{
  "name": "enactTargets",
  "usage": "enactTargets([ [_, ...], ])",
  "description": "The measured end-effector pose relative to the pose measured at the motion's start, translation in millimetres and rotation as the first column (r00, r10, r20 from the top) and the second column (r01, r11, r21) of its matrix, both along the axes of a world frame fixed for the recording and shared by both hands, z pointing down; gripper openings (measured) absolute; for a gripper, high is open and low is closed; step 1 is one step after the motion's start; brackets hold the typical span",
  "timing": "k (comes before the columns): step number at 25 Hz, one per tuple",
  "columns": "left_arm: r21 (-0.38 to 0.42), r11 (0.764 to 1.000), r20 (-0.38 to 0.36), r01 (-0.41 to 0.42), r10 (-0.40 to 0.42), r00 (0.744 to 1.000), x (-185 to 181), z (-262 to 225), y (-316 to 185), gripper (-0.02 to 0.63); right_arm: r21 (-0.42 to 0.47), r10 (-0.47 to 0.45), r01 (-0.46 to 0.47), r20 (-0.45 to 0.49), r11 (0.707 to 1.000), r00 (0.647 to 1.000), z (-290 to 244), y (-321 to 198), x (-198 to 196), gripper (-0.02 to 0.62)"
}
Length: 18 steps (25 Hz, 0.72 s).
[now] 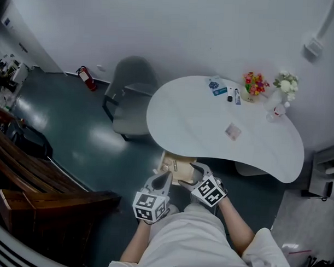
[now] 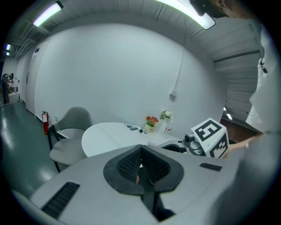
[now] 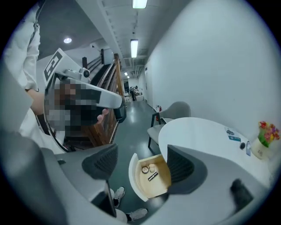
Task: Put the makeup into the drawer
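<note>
We hold our right gripper (image 3: 142, 154) spread wide and empty above the open drawer (image 3: 132, 176), where the makeup (image 3: 145, 169) already lies, while our left gripper (image 2: 140, 152) is pinched closed on nothing, probably ready to nudge the drawer shut.

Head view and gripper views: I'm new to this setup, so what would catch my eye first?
The open wooden drawer stands out, pulled from under the white table, with small makeup pieces inside. The right gripper is aimed down at it, jaws apart, while the left gripper has its jaws together.
</note>
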<state>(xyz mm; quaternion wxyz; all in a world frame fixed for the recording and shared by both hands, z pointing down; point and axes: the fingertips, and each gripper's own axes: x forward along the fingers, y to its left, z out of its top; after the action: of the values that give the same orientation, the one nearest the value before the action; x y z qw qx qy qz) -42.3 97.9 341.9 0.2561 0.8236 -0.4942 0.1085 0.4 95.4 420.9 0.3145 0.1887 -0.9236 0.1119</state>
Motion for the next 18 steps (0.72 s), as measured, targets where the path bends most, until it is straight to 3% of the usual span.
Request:
enactTargets([
  [5, 0.026, 1.0, 0.013, -0.014, 0.013, 1.0, 9, -8, 1, 0.009, 0.013, 0.065, -0.067, 0.121, 0.998, 0.99, -24, 5, 7, 0.351],
  [9, 0.023, 0.999, 0.008, -0.033, 0.033, 0.999, 16, -5, 4, 0.009, 0.029, 0.101, -0.108, 0.18, 0.994, 0.979, -38, 12, 17, 0.306],
  [11, 0.019, 0.999, 0.012, -0.048, 0.048, 0.999, 21, -2, 5, 0.009, 0.027, 0.14, -0.149, 0.209, 0.988, 0.968, -45, 11, 26, 0.255],
  [13, 0.018, 0.998, 0.013, -0.06, 0.059, 0.998, 25, -1, 5, 0.009, 0.023, 0.186, -0.197, 0.235, 0.98, 0.954, -52, 11, 35, 0.154],
  [18, 0.008, 0.995, 0.014, -0.103, 0.103, 0.995, 40, 1, 7, 0.009, -0.048, 0.272, -0.272, 0.33, 0.961, 0.904, -66, 15, 49, 0.03],
])
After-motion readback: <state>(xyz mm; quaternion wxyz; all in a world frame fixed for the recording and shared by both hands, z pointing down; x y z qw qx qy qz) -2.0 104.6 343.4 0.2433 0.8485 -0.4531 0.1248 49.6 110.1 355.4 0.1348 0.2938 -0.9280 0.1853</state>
